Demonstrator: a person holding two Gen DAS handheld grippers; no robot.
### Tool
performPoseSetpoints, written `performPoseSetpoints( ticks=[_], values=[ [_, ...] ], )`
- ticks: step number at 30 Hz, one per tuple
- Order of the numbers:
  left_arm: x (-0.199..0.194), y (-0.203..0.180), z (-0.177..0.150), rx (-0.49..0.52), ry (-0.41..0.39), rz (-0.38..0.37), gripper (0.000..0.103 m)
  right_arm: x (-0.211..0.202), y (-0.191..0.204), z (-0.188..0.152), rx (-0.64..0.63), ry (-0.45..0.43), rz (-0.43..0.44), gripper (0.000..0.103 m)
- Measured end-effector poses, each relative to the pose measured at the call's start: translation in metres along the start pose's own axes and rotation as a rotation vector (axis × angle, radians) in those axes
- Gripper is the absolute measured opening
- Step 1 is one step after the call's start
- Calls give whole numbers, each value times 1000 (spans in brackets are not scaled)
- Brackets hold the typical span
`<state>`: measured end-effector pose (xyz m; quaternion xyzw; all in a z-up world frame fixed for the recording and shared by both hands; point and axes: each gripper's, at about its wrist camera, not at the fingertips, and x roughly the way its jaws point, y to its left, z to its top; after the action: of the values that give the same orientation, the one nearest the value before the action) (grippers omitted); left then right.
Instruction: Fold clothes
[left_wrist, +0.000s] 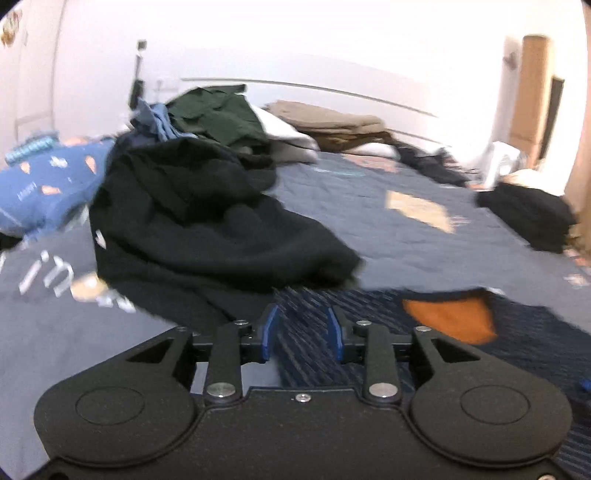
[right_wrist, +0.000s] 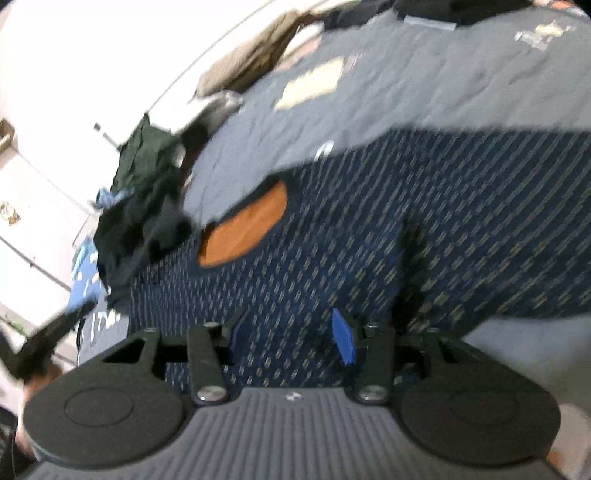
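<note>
A navy shirt (left_wrist: 535, 332) with a fine striped pattern and an orange collar lining (left_wrist: 450, 317) lies spread on the bed, blurred in both views. My left gripper (left_wrist: 303, 332) hovers at the shirt's near edge. Its blue pads (left_wrist: 271, 332) stand apart, with cloth showing in the gap below and nothing pressed between them. In the right wrist view the same shirt (right_wrist: 369, 221) fills the middle, its orange lining (right_wrist: 243, 229) at the left. My right gripper (right_wrist: 291, 332) sits low over it, jaws apart. One blue pad (right_wrist: 343, 339) shows bare; the other finger is dark.
The bed has a grey-blue quilt (left_wrist: 369, 206). A heap of black clothes (left_wrist: 207, 229) lies left of centre, with a green garment (left_wrist: 218, 118) behind it. Folded tan clothes (left_wrist: 332, 122) sit at the far side, a black folded stack (left_wrist: 528, 218) at the right, a blue pillow (left_wrist: 48, 184) at the left.
</note>
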<state>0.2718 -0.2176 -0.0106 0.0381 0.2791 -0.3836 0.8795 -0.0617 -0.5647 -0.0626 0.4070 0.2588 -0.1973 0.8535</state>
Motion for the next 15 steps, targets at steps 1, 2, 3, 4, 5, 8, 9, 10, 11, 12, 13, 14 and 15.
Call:
performPoseSetpoints(
  ticks=[1, 2, 3, 4, 5, 8, 9, 10, 11, 12, 13, 14, 15],
  values=[
    [-11, -5, -6, -4, 12, -22, 38, -5, -3, 4, -7, -12, -18, 48],
    [-22, -11, -13, -11, 22, -45, 44, -9, -6, 7, -18, -21, -40, 48],
    [-32, -16, -21, -25, 29, -72, 48, -12, -9, 9, -29, -24, -62, 49],
    [-42, -21, -29, -39, 36, -99, 48, -14, -12, 11, -38, -24, -82, 50],
    [-50, -26, -38, -56, 46, -126, 48, -15, -15, 12, -42, -23, -101, 50],
    [-68, -42, -63, -120, 83, -180, 49, -17, -23, 13, -35, -28, -129, 51],
    [-73, -47, -71, -138, 90, -195, 51, -18, -24, 12, -32, -28, -122, 51],
    [-76, -51, -78, -155, 97, -208, 52, -18, -26, 12, -29, -28, -116, 51],
    [-78, -56, -85, -172, 105, -220, 55, -18, -28, 11, -26, -29, -109, 51],
    [-80, -59, -92, -191, 112, -234, 55, -17, -26, 11, -34, -24, -103, 51],
    [-81, -62, -98, -218, 117, -251, 55, -16, -24, 9, -50, -15, -99, 51],
    [-80, -65, -104, -239, 124, -271, 55, -14, -20, 7, -73, -4, -96, 51],
    [-79, -68, -109, -241, 133, -292, 55, -12, -17, 5, -97, 3, -98, 51]
  ],
)
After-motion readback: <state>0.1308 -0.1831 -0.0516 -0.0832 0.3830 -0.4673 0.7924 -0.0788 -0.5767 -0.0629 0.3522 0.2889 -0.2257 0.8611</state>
